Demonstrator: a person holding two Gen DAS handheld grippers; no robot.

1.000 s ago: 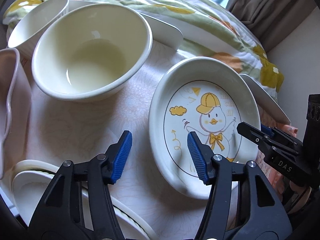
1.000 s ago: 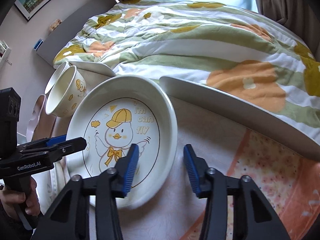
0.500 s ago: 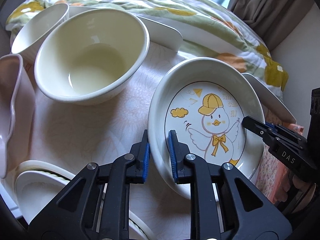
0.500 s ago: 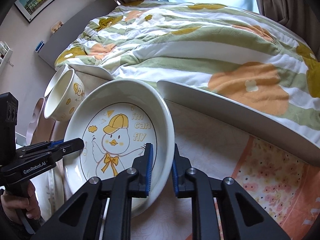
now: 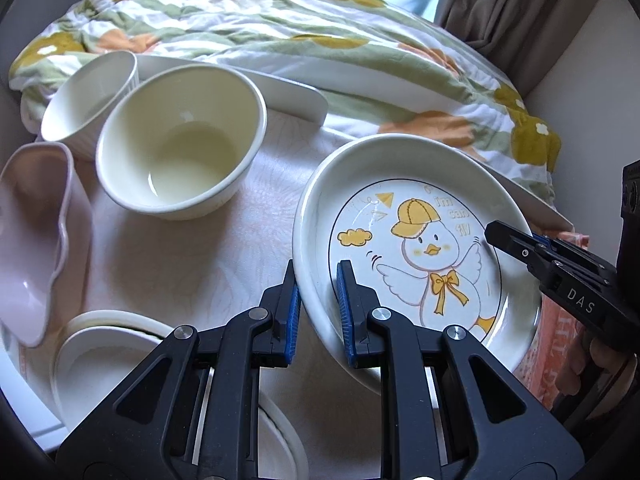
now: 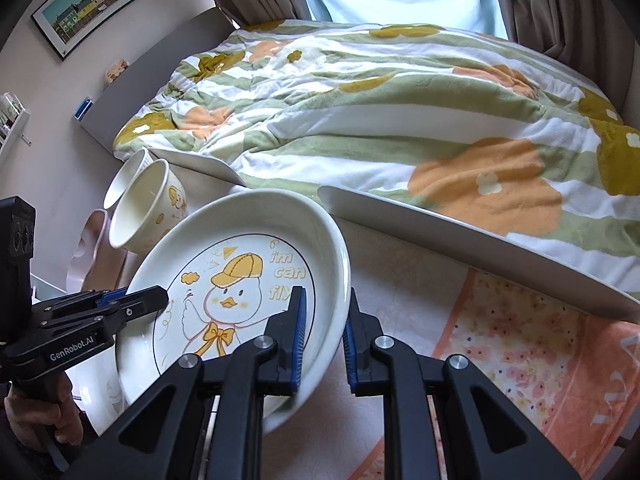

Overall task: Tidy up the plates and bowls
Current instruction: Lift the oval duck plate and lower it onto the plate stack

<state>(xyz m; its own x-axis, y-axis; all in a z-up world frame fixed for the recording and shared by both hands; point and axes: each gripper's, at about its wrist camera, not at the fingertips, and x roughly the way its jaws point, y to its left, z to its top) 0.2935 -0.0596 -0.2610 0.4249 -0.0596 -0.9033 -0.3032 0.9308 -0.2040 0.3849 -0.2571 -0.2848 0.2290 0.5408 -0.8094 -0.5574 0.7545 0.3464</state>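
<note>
Both claws engaged on the duck plate (image 5: pixel 420 240). My left claw (image 5: pixel 318 312) pinches its near-left rim, one blue pad outside the wall, one inside; my right claw (image 6: pixel 324 332) pinches the opposite rim the same way, one pad on the plate's face by the lettering, one outside. In right wrist view the plate sits tilted, its left side over the surface (image 5: pixel 192 256) w/ the pale cloth; whether it's lifted fully clear I can't tell. Left of plate: a cream bowl (image 5: pixel 180 148), upright, and a white ribbed bowl (image 5: pixel 88 96) just behind it, touching or nearly so. A pink wavy-edged dish (image 5: pixel 36 236) at far left edge. Near-left, under my left claw, a stack of white dishes (image 5: pixel 104 360); count not readable. Beyond the surface, the bed w/ a green, orange and white floral quilt (image 6: pixel 400 112). An orange floral mat (image 6: pixel 520 352) lies right of the plate, partly under my right claw.
</note>
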